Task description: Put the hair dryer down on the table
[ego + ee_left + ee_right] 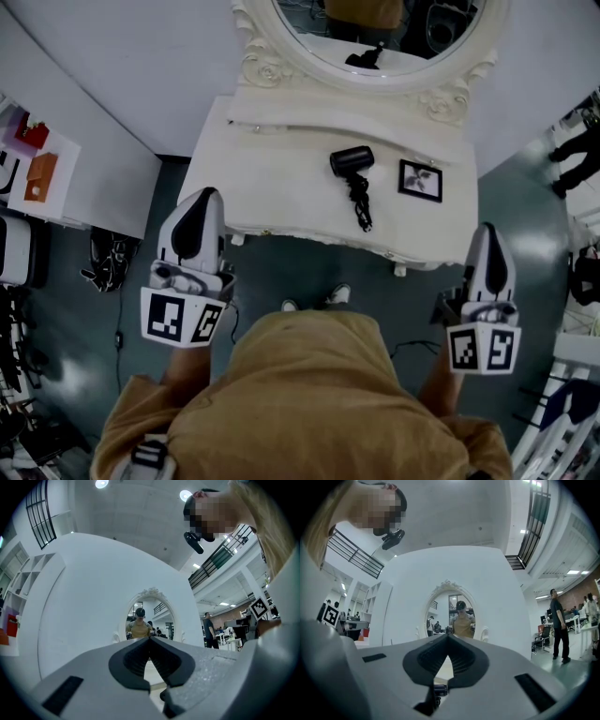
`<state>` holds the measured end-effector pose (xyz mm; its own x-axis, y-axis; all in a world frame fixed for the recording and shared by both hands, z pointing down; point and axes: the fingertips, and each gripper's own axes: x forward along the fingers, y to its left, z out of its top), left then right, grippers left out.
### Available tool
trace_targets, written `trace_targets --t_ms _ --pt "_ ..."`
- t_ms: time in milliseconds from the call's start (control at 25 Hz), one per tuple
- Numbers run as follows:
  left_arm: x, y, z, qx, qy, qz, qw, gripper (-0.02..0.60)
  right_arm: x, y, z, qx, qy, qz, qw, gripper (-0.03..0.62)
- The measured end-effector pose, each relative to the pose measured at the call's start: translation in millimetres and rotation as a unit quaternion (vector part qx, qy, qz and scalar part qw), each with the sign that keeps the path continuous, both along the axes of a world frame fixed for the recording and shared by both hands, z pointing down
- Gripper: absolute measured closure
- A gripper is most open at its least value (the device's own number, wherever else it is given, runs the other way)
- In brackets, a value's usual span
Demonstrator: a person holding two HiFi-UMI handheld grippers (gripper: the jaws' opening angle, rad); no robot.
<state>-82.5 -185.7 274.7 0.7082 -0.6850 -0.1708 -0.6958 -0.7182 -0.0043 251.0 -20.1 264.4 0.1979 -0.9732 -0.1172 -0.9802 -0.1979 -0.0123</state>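
Left gripper (202, 195) and right gripper (487, 230) both hanging near table (272, 192) front edge, jaws pressed together, gripping nothing. Hair dryer (352, 161) already lying on tabletop ahead, between them, neither clearly nearer. Barrel lying crosswise, handle and cord trailing toward person.

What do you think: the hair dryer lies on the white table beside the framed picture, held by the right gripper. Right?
Not held: head view shows the hair dryer on the white table beside the framed picture, right gripper well clear.
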Motion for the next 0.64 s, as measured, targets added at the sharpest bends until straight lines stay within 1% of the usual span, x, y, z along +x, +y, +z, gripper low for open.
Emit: trace_targets --t_ms 640 --pt "13.7 -13.8 -3.0 0.004 -0.001 -0.002 1.0000 0.580 11.1 -21.2 -2.9 0.004 0.006 -0.009 1.000 0.591"
